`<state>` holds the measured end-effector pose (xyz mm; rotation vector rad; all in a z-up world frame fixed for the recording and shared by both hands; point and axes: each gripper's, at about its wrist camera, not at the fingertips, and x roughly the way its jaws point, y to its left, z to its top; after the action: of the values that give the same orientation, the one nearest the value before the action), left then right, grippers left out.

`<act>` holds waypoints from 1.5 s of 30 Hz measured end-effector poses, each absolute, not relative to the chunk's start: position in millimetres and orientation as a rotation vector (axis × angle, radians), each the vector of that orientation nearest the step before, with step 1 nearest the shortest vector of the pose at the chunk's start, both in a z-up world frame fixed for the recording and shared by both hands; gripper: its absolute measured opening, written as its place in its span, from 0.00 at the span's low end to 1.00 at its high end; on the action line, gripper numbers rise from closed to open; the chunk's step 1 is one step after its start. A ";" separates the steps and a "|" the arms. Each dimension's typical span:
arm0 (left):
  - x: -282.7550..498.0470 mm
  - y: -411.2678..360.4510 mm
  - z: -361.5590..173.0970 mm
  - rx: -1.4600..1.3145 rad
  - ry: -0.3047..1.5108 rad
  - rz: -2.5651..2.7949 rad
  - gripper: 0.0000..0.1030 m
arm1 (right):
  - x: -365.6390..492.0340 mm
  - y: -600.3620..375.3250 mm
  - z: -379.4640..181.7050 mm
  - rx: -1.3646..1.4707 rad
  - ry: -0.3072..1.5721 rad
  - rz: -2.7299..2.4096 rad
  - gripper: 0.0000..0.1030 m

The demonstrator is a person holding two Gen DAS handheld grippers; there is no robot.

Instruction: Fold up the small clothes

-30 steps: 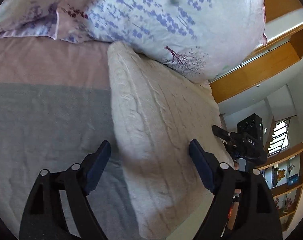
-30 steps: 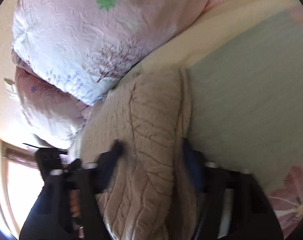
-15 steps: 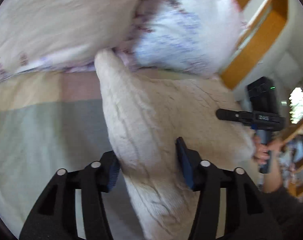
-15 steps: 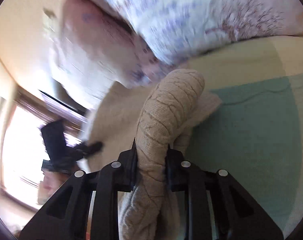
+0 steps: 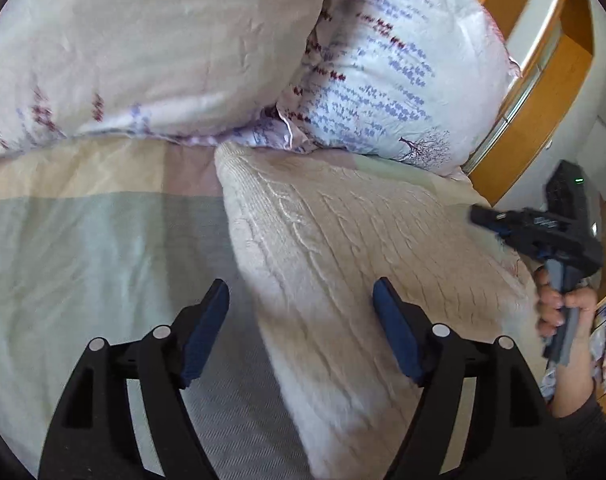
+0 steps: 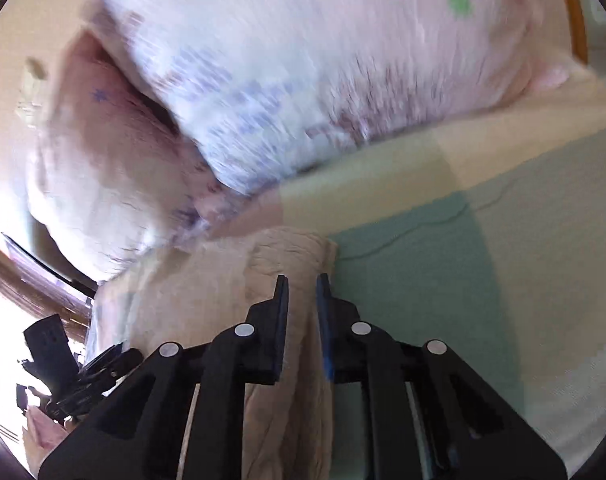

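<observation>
Both wrist views: close, sweater [image 5: 343, 264] shared.

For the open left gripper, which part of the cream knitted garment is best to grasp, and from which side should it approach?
Probably the long folded edge of the cream knitted garment, where it meets the bedsheet. That edge is thick, rounded and raised, and it lies between the open fingers of the left gripper. Come from the bedsheet side, low. The right gripper already pinches another part.

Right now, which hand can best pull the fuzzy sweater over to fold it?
Right. The right gripper has its fingers pinched on the cream sweater. The left gripper hangs open above it, holding nothing.
</observation>
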<state>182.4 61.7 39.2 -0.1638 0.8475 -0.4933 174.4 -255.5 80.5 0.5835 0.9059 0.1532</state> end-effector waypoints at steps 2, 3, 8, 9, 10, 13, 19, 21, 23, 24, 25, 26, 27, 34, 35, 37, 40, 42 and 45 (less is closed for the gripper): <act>161.2 71.5 48.7 -0.139 0.807 -0.462 0.78 | 142.4 -251.3 99.6 0.649 0.850 0.343 0.40; 150.1 76.9 51.5 -0.144 0.793 -0.451 0.78 | 127.8 -241.7 104.5 0.658 0.850 0.442 0.42; 108.9 86.8 48.9 -0.182 0.788 -0.416 0.81 | 135.2 -203.5 61.0 0.498 1.058 0.365 0.41; 103.1 85.8 46.1 -0.185 0.800 -0.412 0.82 | 145.0 -206.4 48.9 0.474 1.071 0.312 0.41; 96.7 83.8 43.1 -0.183 0.822 -0.400 0.83 | 159.1 -203.9 39.4 0.524 1.066 0.293 0.41; 79.3 77.9 36.3 -0.165 0.851 -0.305 0.98 | 140.4 -212.3 61.8 0.574 0.989 0.295 0.50; 74.6 44.5 25.4 -0.073 0.891 -0.160 0.98 | 66.4 -185.9 74.5 0.311 0.894 0.020 0.91; 77.0 28.1 21.2 -0.005 0.905 -0.134 0.98 | 55.9 -173.9 61.4 0.232 0.928 -0.043 0.92; 78.1 17.7 16.1 0.019 0.925 -0.128 0.98 | 53.6 -162.6 48.8 0.193 0.958 -0.042 0.92; 78.5 13.6 12.4 0.024 0.941 -0.126 0.98 | 54.1 -157.6 42.9 0.181 0.974 -0.042 0.92; 78.4 10.9 8.3 0.031 0.951 -0.124 0.98 | 43.2 -160.9 42.2 0.169 0.983 -0.041 0.92; 77.7 7.8 4.3 0.054 0.949 -0.105 0.98 | 43.7 -156.8 38.6 0.151 0.992 -0.048 0.93; 76.0 5.5 2.3 0.076 0.938 -0.094 0.98 | 42.6 -151.7 38.3 0.117 0.988 -0.065 0.93; 73.5 4.7 1.5 0.082 0.936 -0.082 0.98 | 44.1 -137.7 34.6 0.051 1.025 -0.085 0.99; 73.7 4.9 1.6 0.081 0.936 -0.081 0.98 | 45.3 -136.1 33.8 0.052 1.025 -0.087 0.99; 74.2 5.2 2.0 0.081 0.936 -0.083 0.98 | 45.5 -135.5 33.4 0.053 1.024 -0.088 0.99; 74.5 5.6 2.3 0.082 0.936 -0.085 0.98 | 45.0 -136.0 33.6 0.052 1.025 -0.087 0.99; 74.5 5.5 2.5 0.082 0.936 -0.084 0.98 | 44.7 -136.4 33.8 0.052 1.024 -0.087 0.99; 74.5 5.6 2.7 0.082 0.936 -0.085 0.98 | 44.8 -137.0 34.0 0.051 1.024 -0.085 0.99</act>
<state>74.5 5.6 2.7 0.0823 0.9362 -0.0848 44.8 -137.0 34.0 0.0513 1.0245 -0.0854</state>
